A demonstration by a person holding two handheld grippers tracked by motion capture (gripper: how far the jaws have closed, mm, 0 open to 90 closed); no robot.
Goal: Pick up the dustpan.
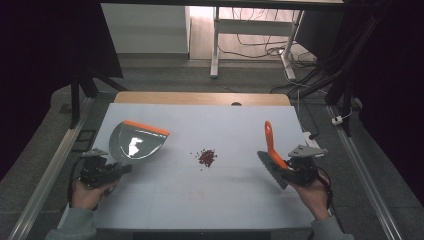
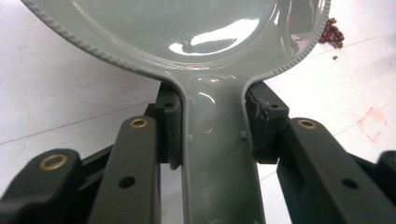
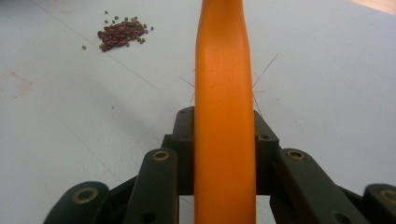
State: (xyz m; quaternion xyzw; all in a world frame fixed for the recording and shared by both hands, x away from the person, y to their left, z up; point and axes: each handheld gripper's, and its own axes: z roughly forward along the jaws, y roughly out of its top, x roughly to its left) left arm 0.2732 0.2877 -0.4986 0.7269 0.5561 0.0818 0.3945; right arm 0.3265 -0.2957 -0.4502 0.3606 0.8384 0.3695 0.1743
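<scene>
A grey dustpan with an orange lip rests on the white table at the left. My left gripper is shut on the dustpan's handle, a jaw pressing each side. A small pile of dark red beans lies mid-table, and these beans also lie past the pan's rim, with the same beans far left in the right gripper view. At the right, my right gripper is shut on a brush with an orange handle that stands up; the brush's dark bristles point down-left.
The white table surface ends at a wooden strip at the back. Metal rails run along both sides. A faint red mark is on the table near the dustpan. A desk frame and cables stand beyond the table.
</scene>
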